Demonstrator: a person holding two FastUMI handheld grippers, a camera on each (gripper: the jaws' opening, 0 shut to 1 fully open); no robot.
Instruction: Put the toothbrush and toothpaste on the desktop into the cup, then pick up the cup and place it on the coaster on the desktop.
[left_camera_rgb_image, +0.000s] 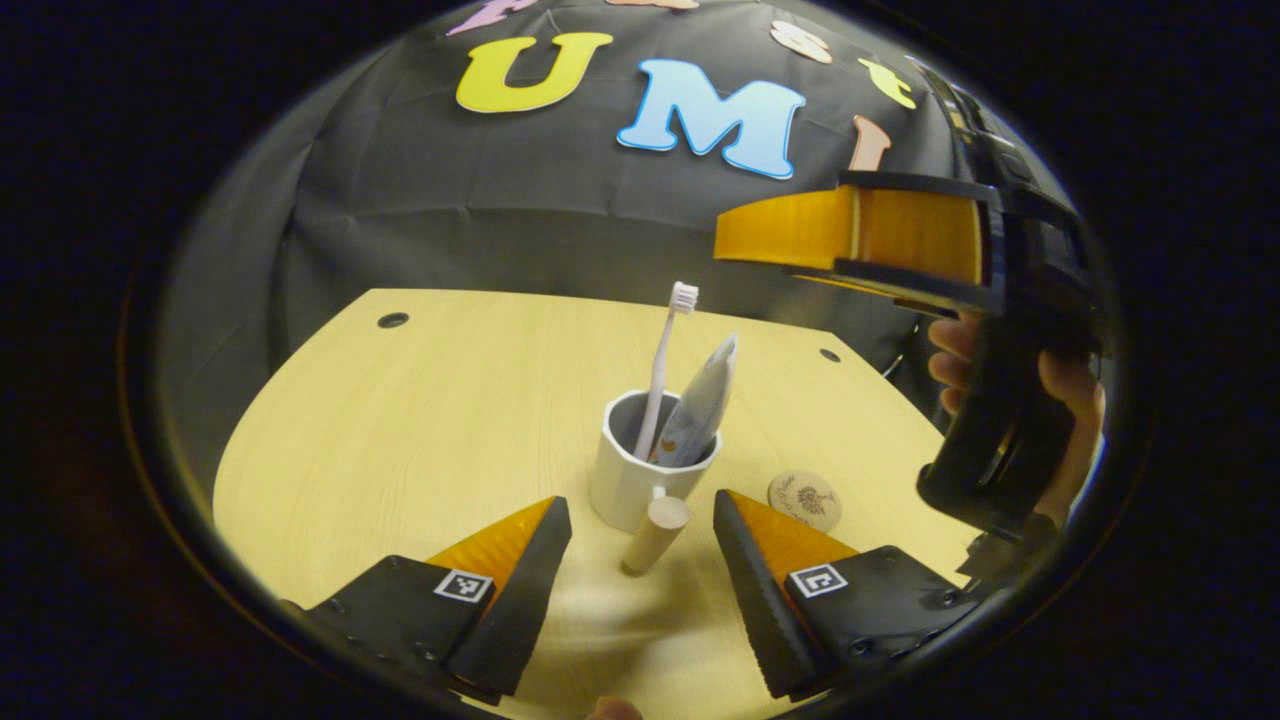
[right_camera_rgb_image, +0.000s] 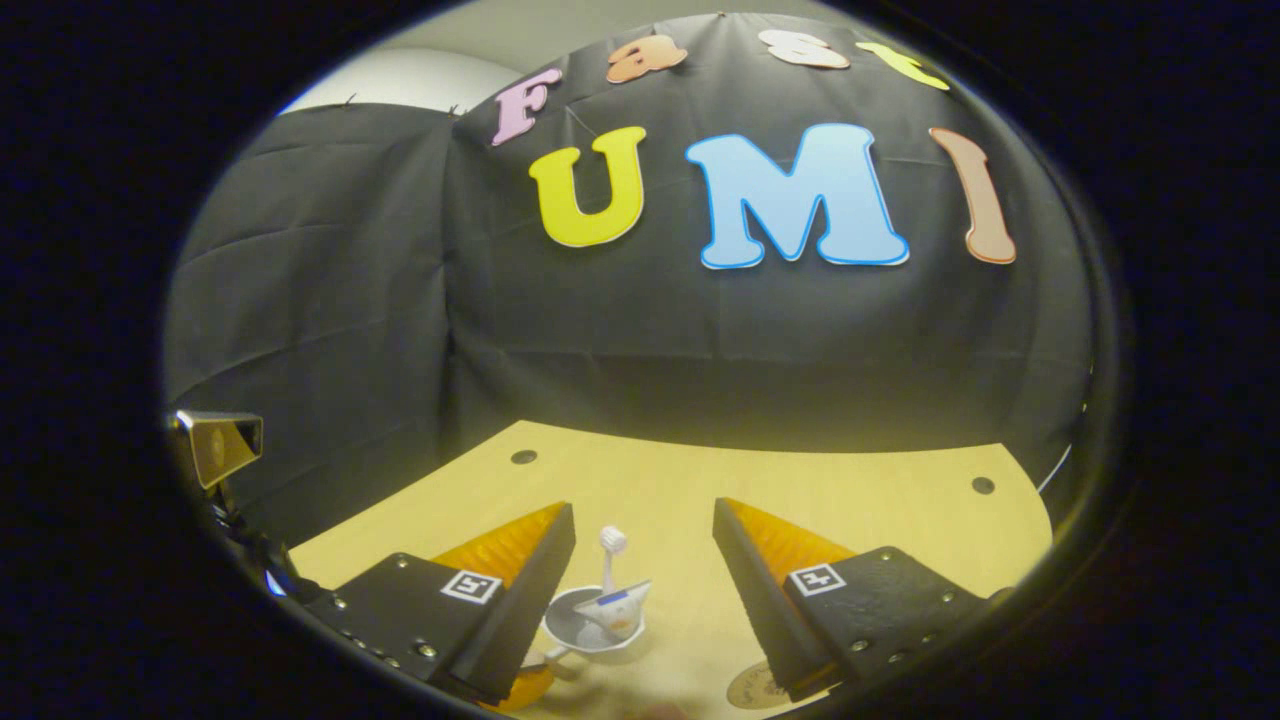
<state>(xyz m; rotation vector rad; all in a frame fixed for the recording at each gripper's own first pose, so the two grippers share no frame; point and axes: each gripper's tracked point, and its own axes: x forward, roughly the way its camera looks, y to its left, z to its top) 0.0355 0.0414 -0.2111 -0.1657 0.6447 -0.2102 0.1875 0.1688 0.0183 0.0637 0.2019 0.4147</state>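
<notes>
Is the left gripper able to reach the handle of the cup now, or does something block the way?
Probably yes. The left gripper is open, and the cup stands just ahead with its wooden handle pointing into the gap between the fingers. Nothing lies between them; the coaster is off to the side.

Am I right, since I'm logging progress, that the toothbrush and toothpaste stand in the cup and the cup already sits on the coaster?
Not quite. The toothbrush and toothpaste do stand in the cup, but the left gripper view shows the cup on the bare desktop, with the coaster apart beside it.
</notes>
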